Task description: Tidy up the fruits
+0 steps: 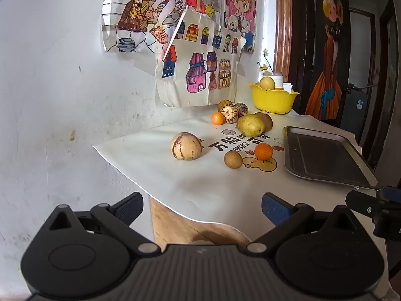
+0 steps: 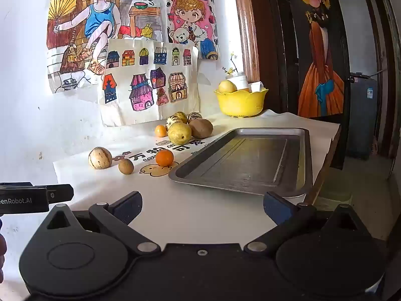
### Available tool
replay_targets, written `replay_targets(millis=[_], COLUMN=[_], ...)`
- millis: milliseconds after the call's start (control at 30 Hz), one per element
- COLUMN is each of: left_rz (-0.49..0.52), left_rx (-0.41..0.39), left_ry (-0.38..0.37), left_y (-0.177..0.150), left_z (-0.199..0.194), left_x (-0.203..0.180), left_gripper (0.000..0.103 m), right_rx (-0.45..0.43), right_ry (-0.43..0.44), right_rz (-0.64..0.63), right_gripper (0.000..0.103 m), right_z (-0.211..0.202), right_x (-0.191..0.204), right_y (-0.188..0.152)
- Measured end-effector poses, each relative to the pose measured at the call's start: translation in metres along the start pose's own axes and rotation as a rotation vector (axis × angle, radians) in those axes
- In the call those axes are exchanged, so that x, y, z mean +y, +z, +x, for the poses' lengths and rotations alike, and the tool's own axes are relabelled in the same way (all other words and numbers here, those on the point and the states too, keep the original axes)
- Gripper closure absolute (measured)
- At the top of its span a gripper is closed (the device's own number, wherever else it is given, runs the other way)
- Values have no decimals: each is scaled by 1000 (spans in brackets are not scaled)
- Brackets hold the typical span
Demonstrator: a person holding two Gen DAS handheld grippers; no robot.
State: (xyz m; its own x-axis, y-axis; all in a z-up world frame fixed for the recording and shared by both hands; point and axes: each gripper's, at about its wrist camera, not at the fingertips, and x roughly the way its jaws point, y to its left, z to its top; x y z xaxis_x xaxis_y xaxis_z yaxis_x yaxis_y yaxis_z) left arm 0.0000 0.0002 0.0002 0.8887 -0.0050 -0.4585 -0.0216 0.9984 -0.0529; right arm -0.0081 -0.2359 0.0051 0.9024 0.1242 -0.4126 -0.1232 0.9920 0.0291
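- Left wrist view: the left gripper [image 1: 202, 207] hangs off the near edge of the table [image 1: 190, 183], its blue-padded jaws spread wide and holding nothing.
- Same view: the fruits lie loose on the white printed cloth. A smooth, pale, purple-streaked melon [image 1: 186, 146] sits nearest the left edge; a small dull brown fruit [image 1: 233, 159] and a glossy small orange [image 1: 263, 151] lie near the middle.
- Toward the back edge a cluster gathers: a yellow-green pear-shaped fruit [image 1: 250, 125], a fuzzy brown kiwi [image 1: 266, 121], further striped melons [image 1: 229, 113] and a second orange [image 1: 217, 118].
- The metal tray [image 1: 325, 156], flat, rimmed and dull grey, lies at the right edge and carries no fruit.
- The yellow plastic bowl [image 1: 273, 97], with scalloped rim, stands at the back right corner and holds at least one round yellow fruit; sorting thus appears barely begun.
- Right wrist view: the right gripper [image 2: 202, 207] hovers before the near edge, jaws equally apart and empty.
- The tray [image 2: 246, 161] lies directly ahead, bare; its worn base shows scuffing.
- The orange [image 2: 164, 157] rests just beside the tray's left rim, the brown fruit [image 2: 126, 166] and streaked melon [image 2: 100, 157] farther left.
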Motion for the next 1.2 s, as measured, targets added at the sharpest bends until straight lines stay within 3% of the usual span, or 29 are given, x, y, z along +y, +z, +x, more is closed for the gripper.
replay_targets(millis=[1200], left_rz=[2], left_rx=[8], left_ry=[1], left_y=[-3], left_z=[6], left_x=[-1], left_gripper=[0], right_rx=[6], right_ry=[1], right_rz=[7], right_gripper=[0], right_z=[4], right_x=[-3], right_y=[0])
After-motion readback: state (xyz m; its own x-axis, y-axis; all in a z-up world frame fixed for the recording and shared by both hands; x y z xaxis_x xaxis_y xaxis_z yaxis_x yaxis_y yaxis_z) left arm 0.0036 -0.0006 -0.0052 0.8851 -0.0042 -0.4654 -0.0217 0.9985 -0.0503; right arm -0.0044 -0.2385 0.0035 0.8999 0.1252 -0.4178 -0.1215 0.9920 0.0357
